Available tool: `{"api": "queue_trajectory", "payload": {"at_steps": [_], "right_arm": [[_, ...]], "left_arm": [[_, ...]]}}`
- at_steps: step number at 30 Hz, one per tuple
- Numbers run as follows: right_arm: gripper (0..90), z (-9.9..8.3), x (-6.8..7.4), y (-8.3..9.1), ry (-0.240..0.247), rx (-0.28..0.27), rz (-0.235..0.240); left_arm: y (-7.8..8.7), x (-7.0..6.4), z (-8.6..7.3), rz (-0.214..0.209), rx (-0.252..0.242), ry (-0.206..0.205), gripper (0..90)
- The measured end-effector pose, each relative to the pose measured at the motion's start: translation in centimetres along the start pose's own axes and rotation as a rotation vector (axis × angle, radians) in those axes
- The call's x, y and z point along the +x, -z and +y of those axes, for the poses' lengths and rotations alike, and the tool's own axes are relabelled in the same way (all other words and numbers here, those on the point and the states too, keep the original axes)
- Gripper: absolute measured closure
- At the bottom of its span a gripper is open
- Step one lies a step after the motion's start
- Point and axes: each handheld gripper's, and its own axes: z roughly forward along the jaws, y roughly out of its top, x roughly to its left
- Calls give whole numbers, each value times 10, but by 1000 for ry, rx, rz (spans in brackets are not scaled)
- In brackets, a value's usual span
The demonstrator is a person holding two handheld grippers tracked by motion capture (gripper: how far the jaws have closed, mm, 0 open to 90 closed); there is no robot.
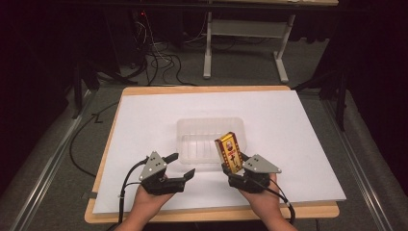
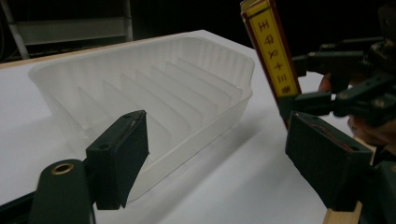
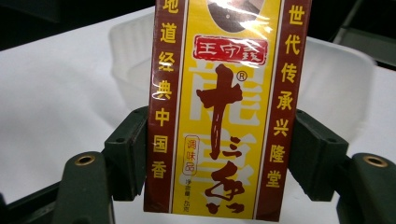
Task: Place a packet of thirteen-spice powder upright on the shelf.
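Clearly gripped between the jaws of the right gripper (image 1: pixel 236 169): a yellow and dark red box (image 1: pixel 230 152) with Chinese characters, held upright and a little tilted, lifted off the white sheet (image 1: pixel 144 120). Seen close in the right gripper view as box (image 3: pixel 219 107), with one black jaw pressing each of its long sides near the lower end. Positioned just at the near right corner of the clear plastic tray (image 1: pixel 192 130), overlapping its rim in the high view; whether touching it or not, cannot tell.

Over on the other side, left gripper (image 1: pixel 182 166) with jaws spread wide, holding nothing, pointing toward the near left part of the tray. In the left gripper view, tray (image 2: pixel 65 79) visible between and beyond the two open jaws, ribbed inside, with nothing lying in it. Farther right in that same view, the box (image 2: pixel 275 60) standing tall in the other gripper.

Both hands low at the near edge of the wooden table (image 1: pixel 211 212), left hand (image 1: pixel 144 202) and right hand (image 1: pixel 262 202) each behind its own gripper. Cables (image 1: pixel 159 60) on the floor beyond the table.
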Motion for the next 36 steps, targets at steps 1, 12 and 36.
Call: {"api": "queue_trajectory", "payload": {"at_steps": [1, 12, 36], "right_arm": [[313, -1, 4, -1, 4, 2, 7], [313, -17, 33, -18, 99, 38, 28], [270, -23, 27, -19, 73, 67, 180]], "left_arm": [[-2, -2, -1, 0, 2, 0, 225], [-37, -22, -9, -57, 65, 35, 316], [-31, -22, 0, -108, -14, 30, 684]]}}
